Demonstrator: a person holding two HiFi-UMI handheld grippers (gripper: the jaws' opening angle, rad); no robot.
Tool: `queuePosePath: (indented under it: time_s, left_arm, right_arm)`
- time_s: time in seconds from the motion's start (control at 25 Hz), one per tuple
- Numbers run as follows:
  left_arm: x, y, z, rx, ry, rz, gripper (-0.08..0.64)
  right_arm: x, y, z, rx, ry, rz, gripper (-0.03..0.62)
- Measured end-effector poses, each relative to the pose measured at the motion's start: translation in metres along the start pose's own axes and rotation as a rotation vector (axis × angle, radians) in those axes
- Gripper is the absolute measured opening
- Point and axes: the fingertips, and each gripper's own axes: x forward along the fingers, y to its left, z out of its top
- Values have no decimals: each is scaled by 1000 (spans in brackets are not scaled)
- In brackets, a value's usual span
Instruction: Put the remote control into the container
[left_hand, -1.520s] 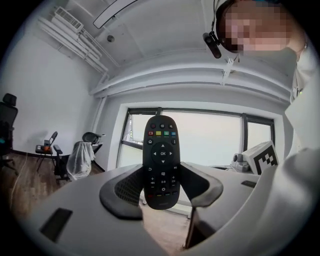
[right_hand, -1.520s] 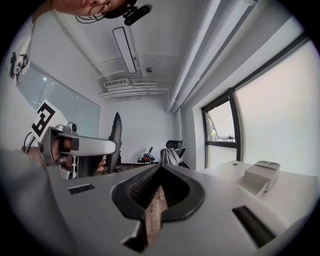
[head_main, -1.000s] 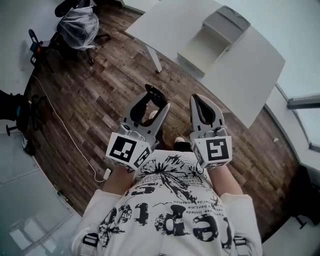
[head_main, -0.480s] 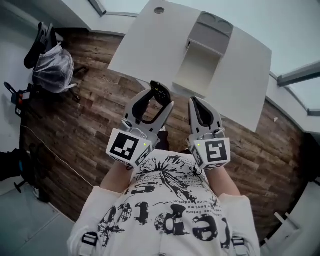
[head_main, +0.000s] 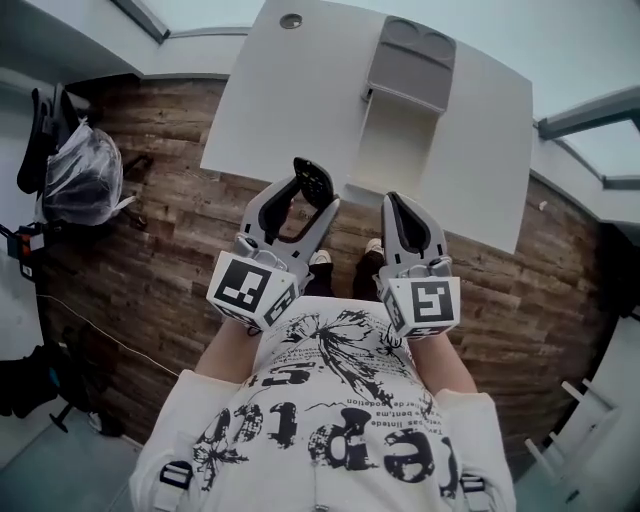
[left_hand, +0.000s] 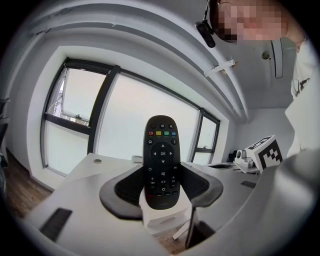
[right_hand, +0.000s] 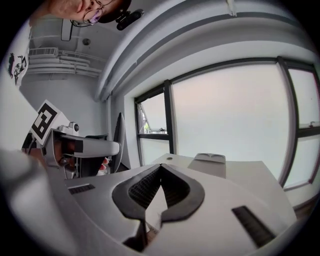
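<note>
- Two hand-held grippers are held side by side in front of a person's printed white shirt (head_main: 340, 420), above a wooden floor (head_main: 170, 250) and just short of the near edge of a white table (head_main: 290, 90)
- The left gripper (head_main: 308, 195) (left_hand: 161, 189) is clamped on the black remote control (head_main: 315, 178) (left_hand: 161, 155), its pads gripping the lower half; the button face is turned toward the gripper's camera
- The right gripper (head_main: 397, 205) (right_hand: 160, 166) holds nothing, its jaws brought together at the tips
- The container (head_main: 400, 140), a pale open box with a grey section at its far end, sits on the table ahead of both grippers, apart from the remote control
</note>
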Motion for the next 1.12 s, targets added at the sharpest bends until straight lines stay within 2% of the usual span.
queuePosePath:
  time_s: [0.12,0.24,0.56,0.88,1.12]
  left_arm:
    - [28,-6,-3,-14,30,-34,233]
    - [58,-11,-8,-16,69,-31,233]
    - [145,-26,-39,15,204,21,233]
    - [211,-29,-101,-39,415,87,233]
    - [232,-14,-135,-58,555,103,233]
  right_arm:
    - [2,-30,2,10,-3,-62,2]
    - [7,-63,3,26,-14,-88,2]
    - [27,-147,14,49,-34,-78,2]
    - [40,-226,-26,100,71,-70,2]
    - [58,-244,-44,111,129,-75,2]
